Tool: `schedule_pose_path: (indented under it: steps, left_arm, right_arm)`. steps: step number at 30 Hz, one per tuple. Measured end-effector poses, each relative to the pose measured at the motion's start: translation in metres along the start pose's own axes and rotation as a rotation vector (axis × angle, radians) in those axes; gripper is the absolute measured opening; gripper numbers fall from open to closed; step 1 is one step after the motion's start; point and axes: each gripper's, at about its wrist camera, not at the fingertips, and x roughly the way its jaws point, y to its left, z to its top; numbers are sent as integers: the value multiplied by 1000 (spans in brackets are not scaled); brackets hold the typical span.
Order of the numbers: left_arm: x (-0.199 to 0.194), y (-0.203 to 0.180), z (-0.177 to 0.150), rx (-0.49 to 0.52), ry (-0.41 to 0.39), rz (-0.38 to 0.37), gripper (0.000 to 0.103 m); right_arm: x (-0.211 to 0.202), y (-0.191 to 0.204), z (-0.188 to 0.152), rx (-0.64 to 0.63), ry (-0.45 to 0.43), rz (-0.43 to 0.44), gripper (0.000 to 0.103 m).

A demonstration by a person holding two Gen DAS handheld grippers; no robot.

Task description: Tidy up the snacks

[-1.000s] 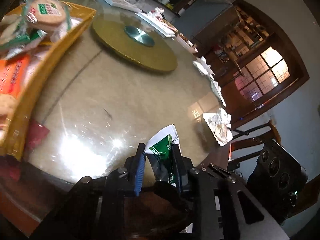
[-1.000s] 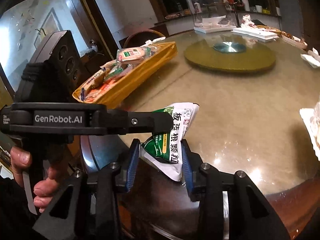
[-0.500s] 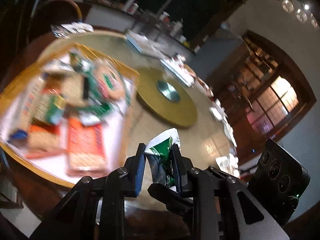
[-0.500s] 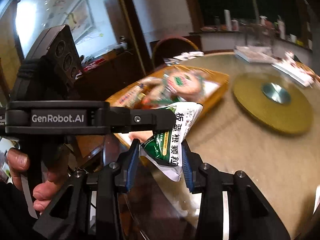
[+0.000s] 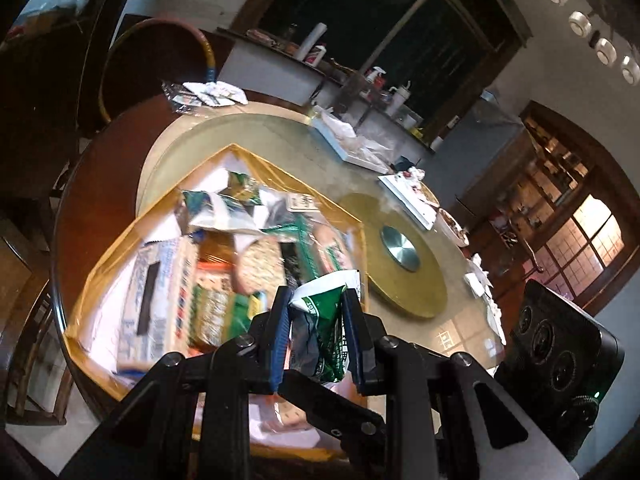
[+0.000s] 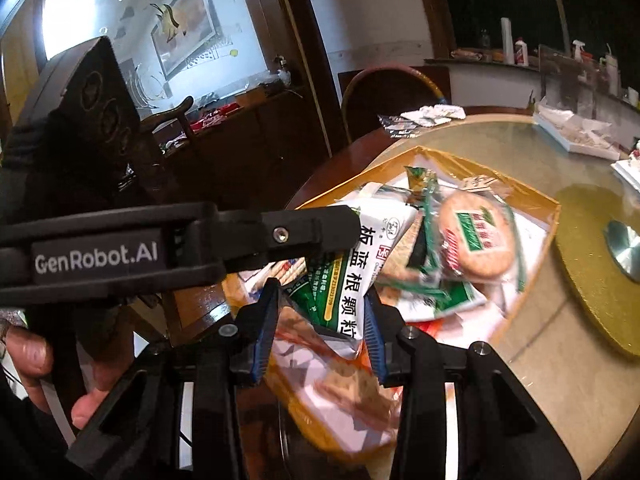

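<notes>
A green and white snack packet [image 5: 320, 344] is pinched by both grippers at once. In the left wrist view my left gripper [image 5: 316, 300] is shut on its crumpled green end, with a finger of the right gripper [image 5: 328, 412] crossing underneath. In the right wrist view my right gripper [image 6: 320, 292] is shut on the packet [image 6: 352, 280], and the left gripper [image 6: 276, 236] reaches in from the left above it. The packet hangs over the near corner of a yellow tray [image 5: 260, 160] [image 6: 548, 216] piled with several snack packs, a round cracker [image 6: 476, 248] among them.
The tray sits on a round glass-topped table beside a gold turntable [image 5: 408, 276] [image 6: 600, 264]. Loose sachets [image 5: 204, 94] lie at the far table edge by a round-backed chair [image 5: 156, 64]. White dishes [image 5: 352, 144] line the far side. A hand [image 6: 28, 360] grips the left tool.
Both grippers have carried the packet from over the bare glass leftward to above the tray. The tray has come from the far left to directly under and ahead of the fingers.
</notes>
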Motion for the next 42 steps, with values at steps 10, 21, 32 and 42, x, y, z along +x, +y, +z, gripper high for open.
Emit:
schedule_pose_path:
  steps: [10, 21, 32, 42]
  left_arm:
    - [29, 18, 12, 8, 29, 37, 26]
    - [16, 16, 8, 15, -19, 101, 81]
    - [-15, -38, -22, 194, -120, 356, 84]
    - [-47, -62, -52, 240, -229, 575, 84]
  right_arm:
    - [38, -22, 11, 83, 55, -3, 44]
    - [31, -21, 8, 129, 31, -49, 71]
    - [-25, -27, -21, 247, -18, -136, 79]
    - [-51, -43, -38, 335, -13, -160, 79]
